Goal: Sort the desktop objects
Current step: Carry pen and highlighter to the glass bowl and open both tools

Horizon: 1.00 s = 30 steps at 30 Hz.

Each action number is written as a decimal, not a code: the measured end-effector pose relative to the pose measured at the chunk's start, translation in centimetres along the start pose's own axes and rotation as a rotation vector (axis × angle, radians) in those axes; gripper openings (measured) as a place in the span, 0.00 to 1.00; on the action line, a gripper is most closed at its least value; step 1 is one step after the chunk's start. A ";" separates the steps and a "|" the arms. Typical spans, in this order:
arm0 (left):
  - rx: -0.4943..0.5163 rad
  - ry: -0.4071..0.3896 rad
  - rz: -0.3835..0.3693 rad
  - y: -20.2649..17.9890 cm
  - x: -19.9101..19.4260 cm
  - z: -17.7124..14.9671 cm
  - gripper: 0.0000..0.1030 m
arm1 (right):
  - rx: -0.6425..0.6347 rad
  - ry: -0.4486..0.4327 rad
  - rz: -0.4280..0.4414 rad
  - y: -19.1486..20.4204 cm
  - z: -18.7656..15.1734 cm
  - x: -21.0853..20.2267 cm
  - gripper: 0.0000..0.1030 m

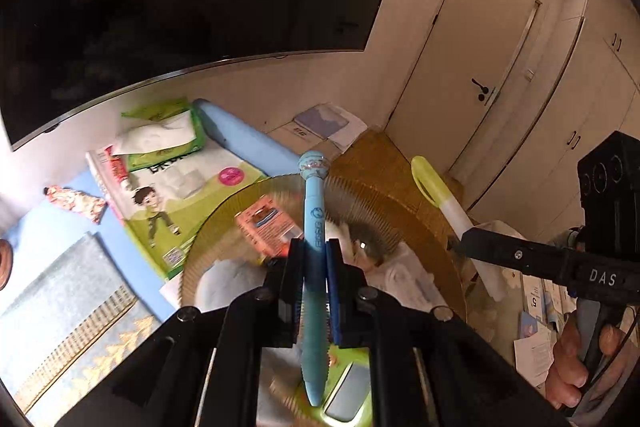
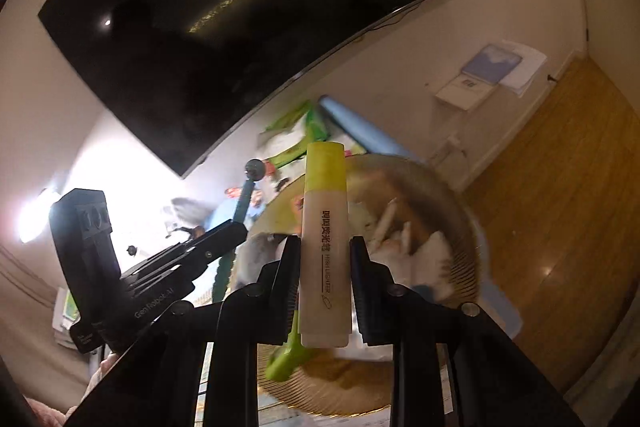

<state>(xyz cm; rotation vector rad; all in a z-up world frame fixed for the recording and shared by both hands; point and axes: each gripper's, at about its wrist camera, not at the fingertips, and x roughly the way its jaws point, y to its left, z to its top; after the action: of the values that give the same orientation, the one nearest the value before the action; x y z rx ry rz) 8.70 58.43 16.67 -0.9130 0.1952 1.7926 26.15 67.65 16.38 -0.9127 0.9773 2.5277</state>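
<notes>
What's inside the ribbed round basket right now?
In the basket: an orange packet, a shiny silver ball and white crumpled items. The left gripper and its blue pen hide the basket's near part; blur hides finer detail.

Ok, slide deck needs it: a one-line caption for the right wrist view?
Right gripper holding a yellow-capped highlighter above a ribbed round tray.

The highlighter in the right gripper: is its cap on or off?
On. The yellow cap sits closed on the highlighter, covering the tip.
</notes>
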 end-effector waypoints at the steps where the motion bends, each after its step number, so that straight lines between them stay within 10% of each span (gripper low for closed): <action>1: -0.001 0.001 -0.005 -0.2 0.6 0.3 0.08 | 0.005 0.004 0.000 -0.4 0.4 0.3 0.24; 18: -0.044 0.077 -0.047 0.0 5.1 1.4 0.08 | 0.019 0.055 -0.137 -1.9 1.2 5.3 0.29; 22: -0.065 0.055 -0.047 0.6 3.7 0.9 0.41 | 0.056 0.059 -0.123 -1.9 0.8 4.9 0.43; 30: -0.110 0.051 0.002 3.5 -2.2 -2.4 0.56 | -0.060 0.010 -0.115 4.4 -1.5 3.5 0.51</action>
<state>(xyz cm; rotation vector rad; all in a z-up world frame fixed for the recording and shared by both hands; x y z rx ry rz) 7.14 54.02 15.48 -1.0371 0.1304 1.7972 22.12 63.52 15.44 -0.9706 0.8304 2.4700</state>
